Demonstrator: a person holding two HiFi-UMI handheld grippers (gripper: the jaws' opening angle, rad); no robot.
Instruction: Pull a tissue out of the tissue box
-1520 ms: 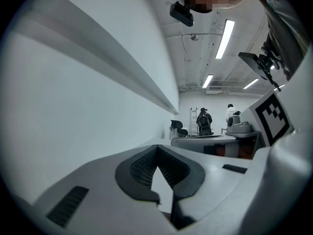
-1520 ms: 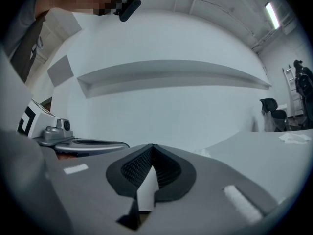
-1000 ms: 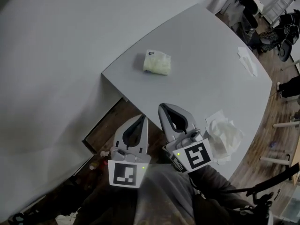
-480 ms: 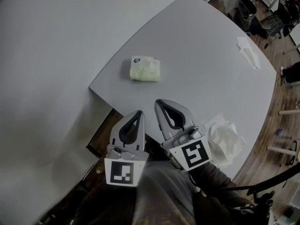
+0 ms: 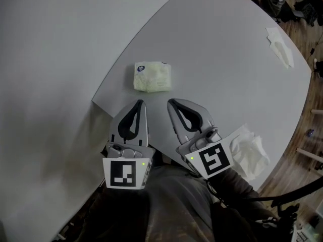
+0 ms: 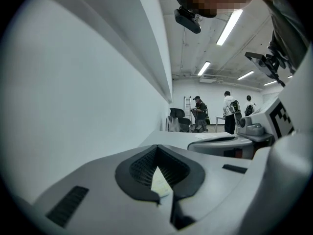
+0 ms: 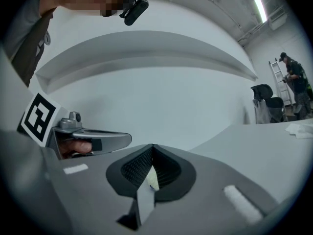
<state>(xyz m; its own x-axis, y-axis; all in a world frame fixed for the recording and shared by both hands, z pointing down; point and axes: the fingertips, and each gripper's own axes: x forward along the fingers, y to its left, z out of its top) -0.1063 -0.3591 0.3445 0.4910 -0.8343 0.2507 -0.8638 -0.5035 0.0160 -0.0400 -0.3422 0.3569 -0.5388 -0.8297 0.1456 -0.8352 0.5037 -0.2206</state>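
Observation:
A soft pale-yellow tissue pack (image 5: 153,77) lies flat on the grey table (image 5: 222,69), close to its left corner. My left gripper (image 5: 139,104) and right gripper (image 5: 171,104) sit side by side just short of the pack, both pointing at it. Each has its jaws shut with nothing between them. In the left gripper view a sliver of the tissue pack (image 6: 160,181) shows through the loop behind the closed tips. The right gripper view shows the tissue pack (image 7: 152,180) the same way.
A heap of crumpled white tissues (image 5: 250,153) lies at the table's near right edge, and another tissue (image 5: 280,47) lies at the far right. A white wall (image 5: 50,59) runs along the table's left side. People (image 6: 227,111) stand far off across the room.
Both grippers have moved forward over the table's near edge, closing most of the gap to the tissue pack. Their jaws have stayed shut.

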